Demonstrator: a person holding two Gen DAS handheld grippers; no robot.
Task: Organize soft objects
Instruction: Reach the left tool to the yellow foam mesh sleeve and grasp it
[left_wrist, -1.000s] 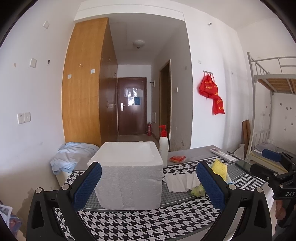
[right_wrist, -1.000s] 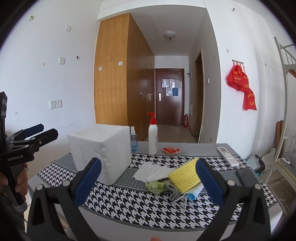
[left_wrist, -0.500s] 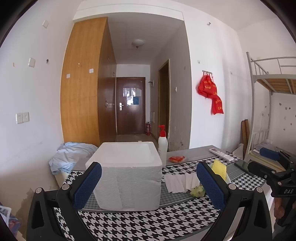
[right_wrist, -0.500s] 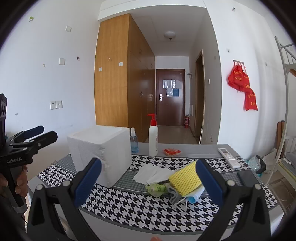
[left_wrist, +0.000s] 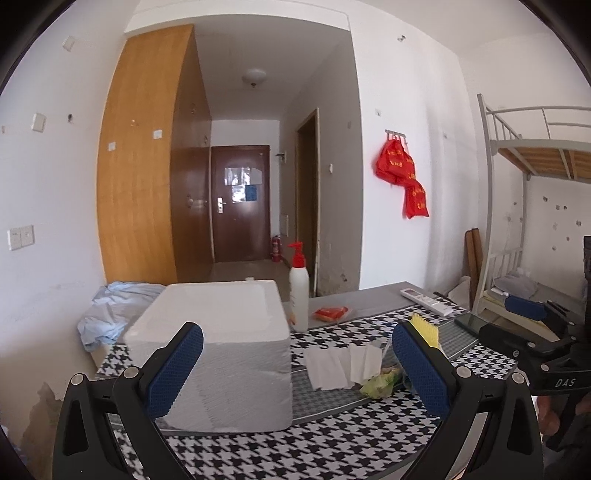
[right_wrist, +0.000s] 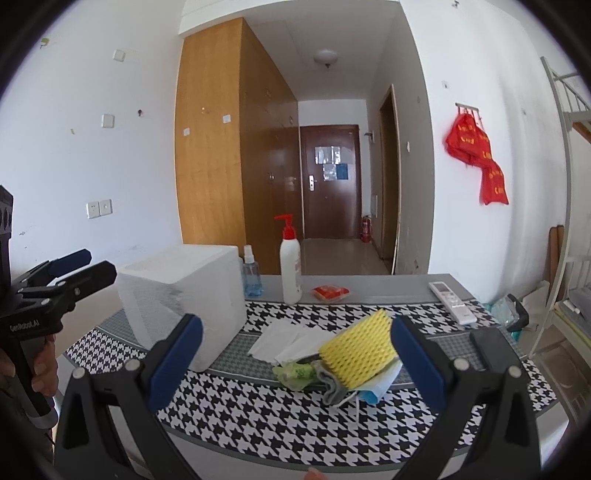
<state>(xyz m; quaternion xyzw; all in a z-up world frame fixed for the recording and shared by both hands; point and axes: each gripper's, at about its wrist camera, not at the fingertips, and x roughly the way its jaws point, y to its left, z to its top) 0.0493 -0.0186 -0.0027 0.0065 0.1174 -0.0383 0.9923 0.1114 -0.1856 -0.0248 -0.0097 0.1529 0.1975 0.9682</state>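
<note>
Both tools wide open and empty over the desk (right_wrist: 424, 295)

The yellow net (right_wrist: 356, 350) and soft pile lie ahead of the right tool (right_wrist: 297, 360), toward its right finger; the foam box (left_wrist: 221, 350) sits ahead of the left tool (left_wrist: 297, 369).

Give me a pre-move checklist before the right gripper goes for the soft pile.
1. Right gripper open: ok, empty.
2. Left gripper open and clear of pile: ok, it faces the foam box.
3. Yellow foam net reachable: ok, on top of the pile, ahead of the right fingers.
4. Grey cloth and face mask free: cannot tell, partly under the net.
5. Foam box open on top: cannot tell.
6. White tissues separate from pile: ok, lying flat beside it.
</note>
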